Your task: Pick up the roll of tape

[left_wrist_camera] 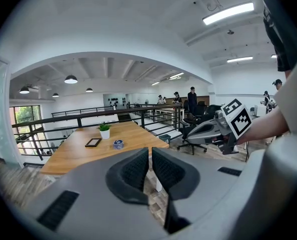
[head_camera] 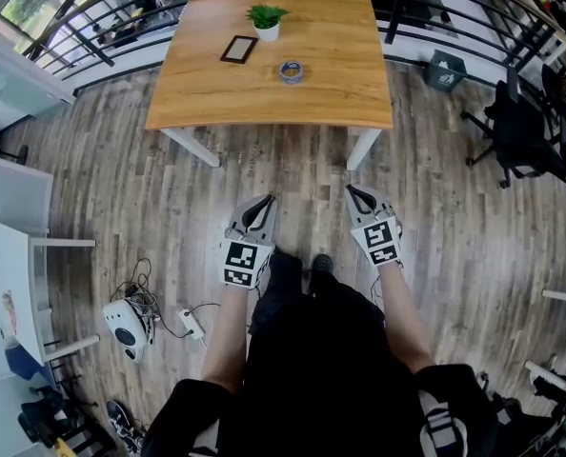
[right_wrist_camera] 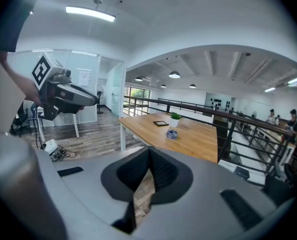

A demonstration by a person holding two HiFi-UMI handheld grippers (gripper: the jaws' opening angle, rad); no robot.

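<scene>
A small blue-and-white roll of tape lies flat near the middle of the wooden table, far ahead of me. It also shows as the roll of tape in the left gripper view and the roll of tape in the right gripper view. My left gripper and right gripper are held side by side over the floor, well short of the table. Both are shut with nothing between the jaws: left gripper, right gripper.
A black phone and a potted plant stand on the table behind the tape. A railing runs behind the table. An office chair is at the right; a cable pile and power strip lie at my left.
</scene>
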